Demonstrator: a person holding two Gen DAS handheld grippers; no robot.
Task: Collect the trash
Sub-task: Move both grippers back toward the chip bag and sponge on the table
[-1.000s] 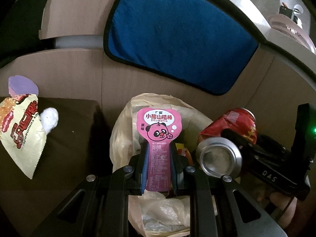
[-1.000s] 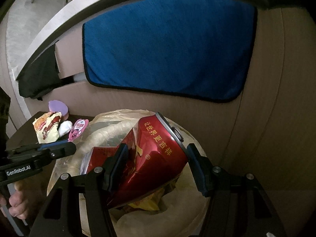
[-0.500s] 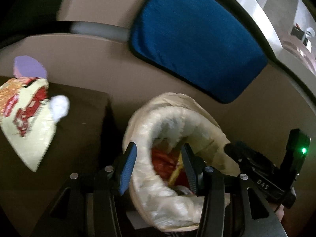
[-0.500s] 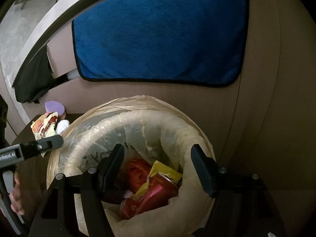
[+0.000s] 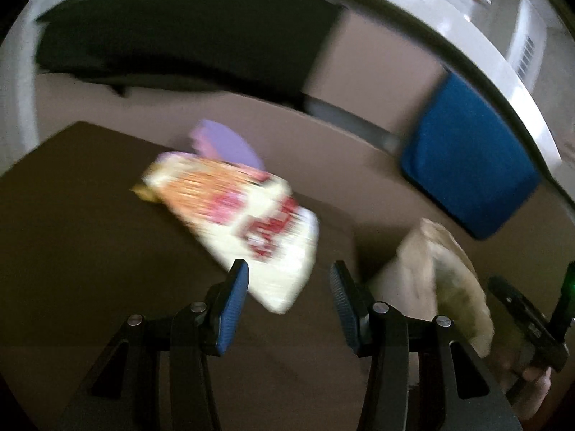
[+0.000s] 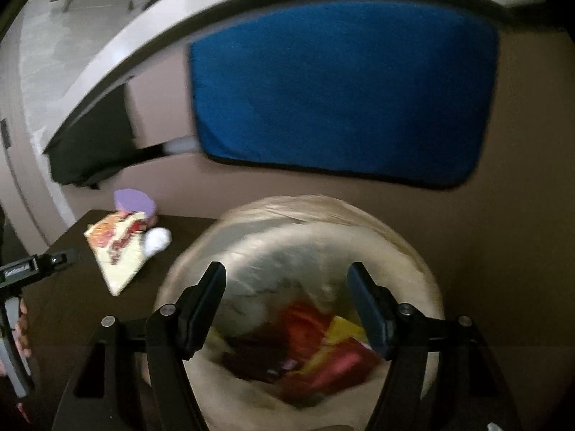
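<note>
My left gripper (image 5: 289,280) is open and empty, just in front of the near corner of a yellow-and-red snack bag (image 5: 244,222) lying on a dark brown table (image 5: 72,233). A purple object (image 5: 226,143) sits behind the bag. My right gripper (image 6: 285,287) is open and empty above a trash bin lined with a pale plastic bag (image 6: 251,222). Red and yellow trash (image 6: 323,352), blurred, lies inside the bin. In the right wrist view the snack bag (image 6: 116,248), the purple object (image 6: 133,201) and a white crumpled wad (image 6: 156,239) lie on the table to the left of the bin.
A blue cloth (image 6: 341,89) hangs on the beige wall behind the bin; it also shows in the left wrist view (image 5: 463,165). The bin (image 5: 442,269) stands right of the table edge. A dark cloth (image 5: 179,36) hangs at the upper left. The other gripper (image 6: 32,269) shows at the left edge.
The pink wrapper and the red can left my grippers and dropped into the bin; both grippers opened. My left gripper has swung left from the bin to the snack bag.
</note>
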